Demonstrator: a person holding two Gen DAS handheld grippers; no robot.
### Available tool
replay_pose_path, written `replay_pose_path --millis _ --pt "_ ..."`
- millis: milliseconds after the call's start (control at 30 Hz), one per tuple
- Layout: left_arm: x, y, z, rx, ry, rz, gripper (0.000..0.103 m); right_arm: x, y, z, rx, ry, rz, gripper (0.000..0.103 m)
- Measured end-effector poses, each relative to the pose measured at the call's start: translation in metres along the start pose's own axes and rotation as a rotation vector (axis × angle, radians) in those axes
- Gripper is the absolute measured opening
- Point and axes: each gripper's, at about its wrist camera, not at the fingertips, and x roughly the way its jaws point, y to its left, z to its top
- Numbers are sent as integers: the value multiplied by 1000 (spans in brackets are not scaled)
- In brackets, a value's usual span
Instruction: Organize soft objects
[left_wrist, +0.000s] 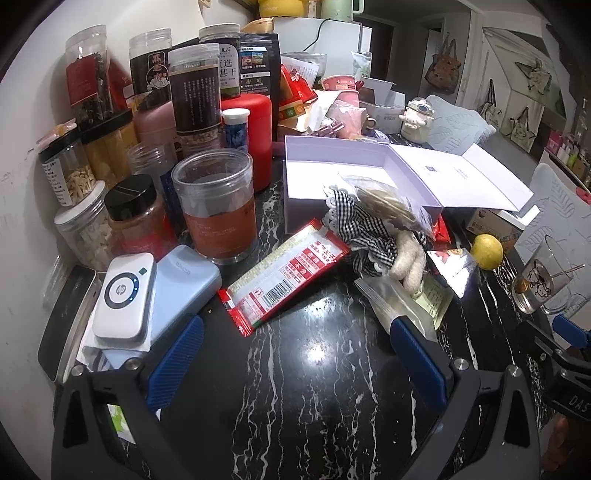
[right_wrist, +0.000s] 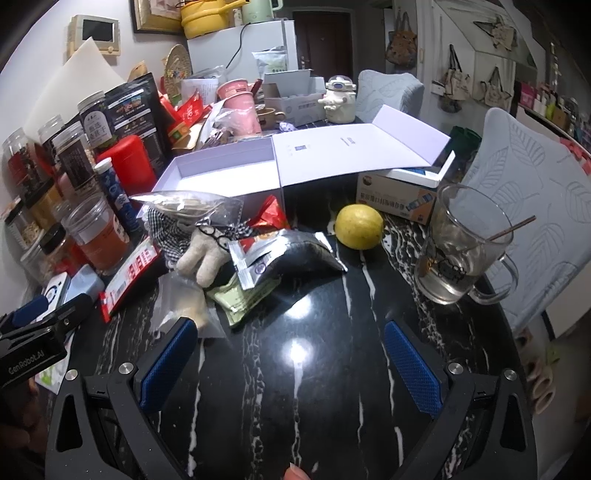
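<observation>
A pile of soft things lies on the black marble table (left_wrist: 306, 369) in front of an open lilac box (left_wrist: 332, 166): a beige plush toy (left_wrist: 408, 258) in a black-and-white checked cloth (left_wrist: 362, 229), a clear bag (left_wrist: 391, 205) on top, a long red snack packet (left_wrist: 288, 273), a silver pouch (right_wrist: 291, 251) and a green packet (right_wrist: 243, 299). The plush toy (right_wrist: 201, 256) also shows in the right wrist view, before the lilac box (right_wrist: 221, 173). My left gripper (left_wrist: 299, 339) is open, short of the pile. My right gripper (right_wrist: 291, 343) is open over bare tabletop (right_wrist: 314, 369).
Jars and canisters (left_wrist: 214, 206) crowd the left side, with a white HP device (left_wrist: 125, 295) on a blue power bank (left_wrist: 184, 284). A yellow lemon (right_wrist: 358, 226), a glass mug (right_wrist: 458, 251) and a cardboard box (right_wrist: 399, 195) stand to the right. A chair back (right_wrist: 524, 192) rises beyond the table edge.
</observation>
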Motion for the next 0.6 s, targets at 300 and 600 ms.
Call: replay_pose_path --millis 300,600 --pt "7 -3 -10 -14 52 -16 103 10 -3 -13 -5 43 48 103" --pt "23 -8 -10 -34 98 -51 103 29 -7 -14 -17 79 110 103"
